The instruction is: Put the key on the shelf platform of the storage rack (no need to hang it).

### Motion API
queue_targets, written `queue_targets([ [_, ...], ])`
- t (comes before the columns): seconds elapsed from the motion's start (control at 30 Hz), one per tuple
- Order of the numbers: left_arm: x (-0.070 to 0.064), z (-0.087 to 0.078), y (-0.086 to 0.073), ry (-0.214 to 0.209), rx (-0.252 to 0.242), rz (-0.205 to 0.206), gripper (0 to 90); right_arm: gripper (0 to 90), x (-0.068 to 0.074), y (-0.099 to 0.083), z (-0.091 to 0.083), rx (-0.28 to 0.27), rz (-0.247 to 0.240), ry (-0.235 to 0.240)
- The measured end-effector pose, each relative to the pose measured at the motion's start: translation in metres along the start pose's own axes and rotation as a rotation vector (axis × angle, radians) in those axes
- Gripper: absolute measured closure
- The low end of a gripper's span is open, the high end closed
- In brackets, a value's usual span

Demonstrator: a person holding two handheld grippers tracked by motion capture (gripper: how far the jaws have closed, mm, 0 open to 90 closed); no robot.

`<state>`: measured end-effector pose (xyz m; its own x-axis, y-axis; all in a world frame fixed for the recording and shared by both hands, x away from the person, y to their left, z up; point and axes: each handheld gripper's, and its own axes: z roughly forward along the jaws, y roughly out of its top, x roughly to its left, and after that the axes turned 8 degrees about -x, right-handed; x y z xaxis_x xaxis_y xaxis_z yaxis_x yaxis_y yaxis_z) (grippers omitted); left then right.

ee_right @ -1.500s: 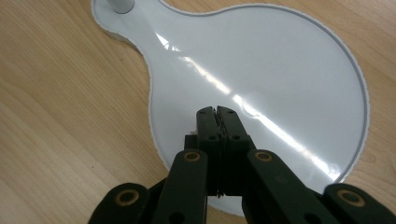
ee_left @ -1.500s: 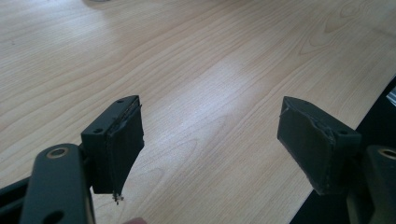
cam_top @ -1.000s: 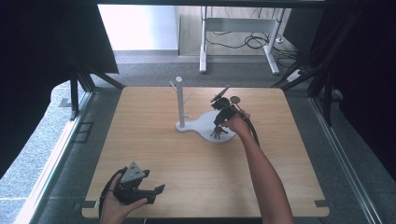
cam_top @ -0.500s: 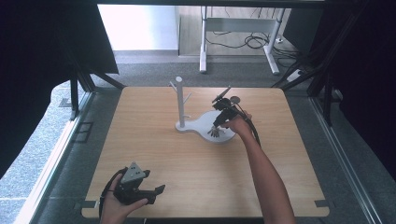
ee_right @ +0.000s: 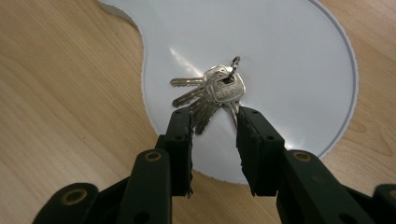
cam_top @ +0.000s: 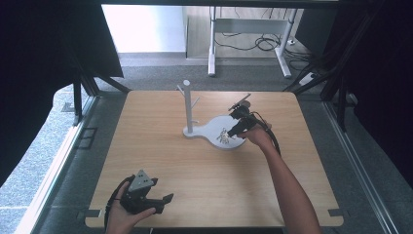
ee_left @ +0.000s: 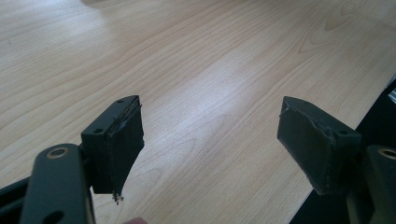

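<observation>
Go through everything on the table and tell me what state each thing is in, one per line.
Bunch of keys: lying flat on the white base, fanned out, not gripped.
White stand: upright, nothing hanging on its pegs.
White base: flat on the table.
Right gripper: open, fingers either side of the key tips.
Left gripper: open wide, holding nothing, over bare wood.

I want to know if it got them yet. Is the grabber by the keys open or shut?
Open. In the right gripper view, the right gripper has a gap between its jaws, with the keys lying loose on the white tray.
</observation>
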<state>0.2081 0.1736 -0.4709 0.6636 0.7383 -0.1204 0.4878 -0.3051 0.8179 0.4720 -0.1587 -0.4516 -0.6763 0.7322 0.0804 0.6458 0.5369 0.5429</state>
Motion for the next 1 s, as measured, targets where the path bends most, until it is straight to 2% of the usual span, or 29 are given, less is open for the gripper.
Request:
queue_targets([
  [0.43,-0.001,-0.001,0.001,0.001,0.000,0.005,23.0,62.7,0.016,-0.016,-0.023,-0.049,-0.053,0.062],
  [0.67,-0.001,-0.001,0.000,0.004,0.003,0.004,23.0,59.8,0.019,-0.039,-0.040,-0.092,-0.057,0.090],
  [1.0,-0.003,0.000,0.001,0.005,0.006,0.010,23.0,56.2,0.022,-0.083,-0.066,-0.156,-0.061,0.090],
])
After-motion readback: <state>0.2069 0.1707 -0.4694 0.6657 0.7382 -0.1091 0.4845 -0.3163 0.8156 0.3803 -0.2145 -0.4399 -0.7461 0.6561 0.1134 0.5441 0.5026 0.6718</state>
